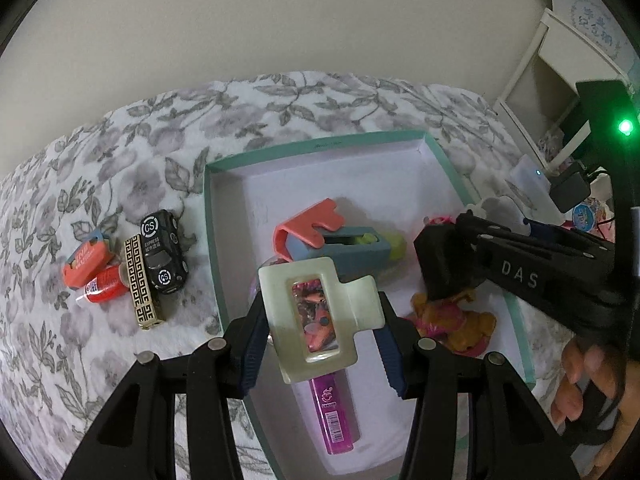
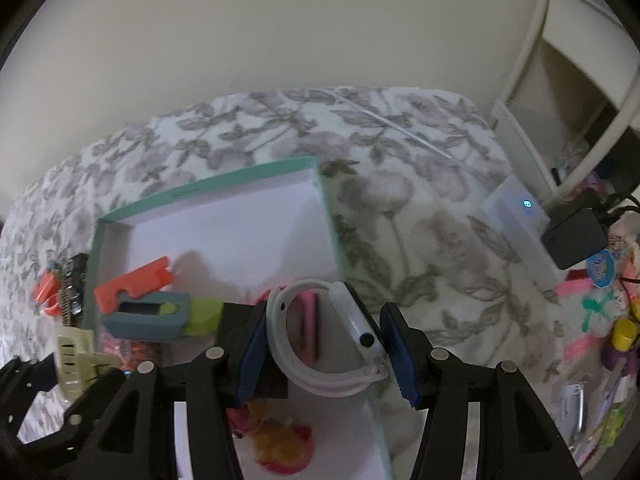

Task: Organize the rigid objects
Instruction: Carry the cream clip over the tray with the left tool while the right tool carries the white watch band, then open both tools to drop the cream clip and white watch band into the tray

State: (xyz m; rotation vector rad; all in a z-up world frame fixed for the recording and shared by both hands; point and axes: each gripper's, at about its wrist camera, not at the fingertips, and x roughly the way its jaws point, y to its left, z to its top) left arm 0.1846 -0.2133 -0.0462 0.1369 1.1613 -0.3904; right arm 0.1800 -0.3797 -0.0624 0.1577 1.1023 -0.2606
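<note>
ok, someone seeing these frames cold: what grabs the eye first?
Probably the two loads: the left gripper clamps a pale green hair claw clip over the teal-rimmed box, and the right gripper holds a white smartwatch above the box's right edge. After that, the cluster outside the box on the floral cover, led by a black toy car.

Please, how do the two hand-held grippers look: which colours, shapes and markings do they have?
Both grippers, left gripper and right gripper, have black plastic frames with round silver bolts and ribbed dark-blue jaws. White letters "DAS" mark the right one's side.
</note>
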